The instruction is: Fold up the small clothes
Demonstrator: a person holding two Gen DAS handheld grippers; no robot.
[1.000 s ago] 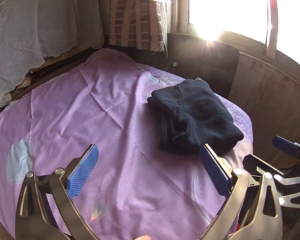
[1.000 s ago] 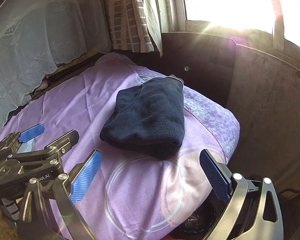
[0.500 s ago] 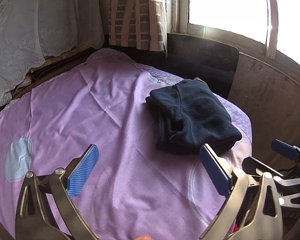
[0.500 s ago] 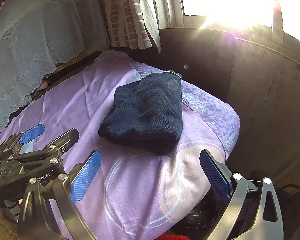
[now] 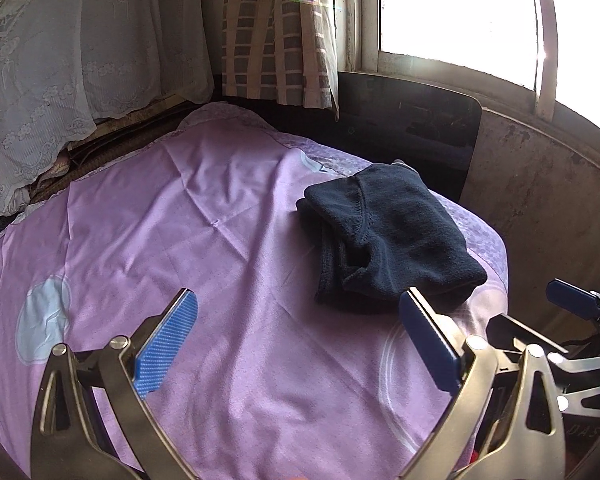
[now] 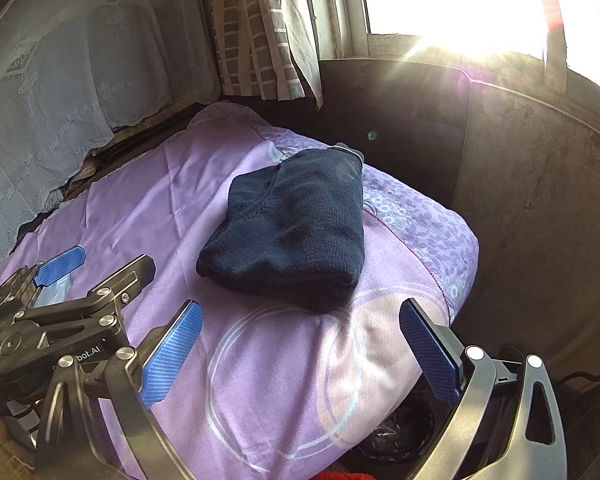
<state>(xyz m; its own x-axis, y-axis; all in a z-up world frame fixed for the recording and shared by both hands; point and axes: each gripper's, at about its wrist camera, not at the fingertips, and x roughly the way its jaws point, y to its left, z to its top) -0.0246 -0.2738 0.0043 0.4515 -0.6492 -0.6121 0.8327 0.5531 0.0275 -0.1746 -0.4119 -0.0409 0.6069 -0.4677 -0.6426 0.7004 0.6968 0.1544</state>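
Hovering low over the near edge of the bed, the left gripper [image 5: 298,344] had its blue-padded fingers [image 5: 166,346] spread wide with nothing between them, only the purple sheet [image 5: 188,216] showing in the gap. The right gripper [image 6: 300,352] hung just beside it to the right, its own blue pads likewise held far apart and empty, over the sheet's near corner where faint white ring patterns were printed. Each tool showed in the other's camera: the right one at the lower right edge of the left wrist view [image 5: 572,304], the left one at the lower left of the right wrist view [image 6: 60,268].

Ahead of both, clear of every finger, the dark navy knitted garment [image 5: 388,232] lay folded into a compact bundle on the sheet, toward the far right part of the bed, near its corner. In the right wrist view the garment [image 6: 292,232] sat beyond the gap between the pads, its folded edge facing the camera.

Behind the bed stood a dark panel [image 5: 412,128], with a checked curtain [image 5: 276,32] hanging above it and a bright window [image 5: 456,12] to the right. White lace fabric [image 5: 60,80] draped along the left side.
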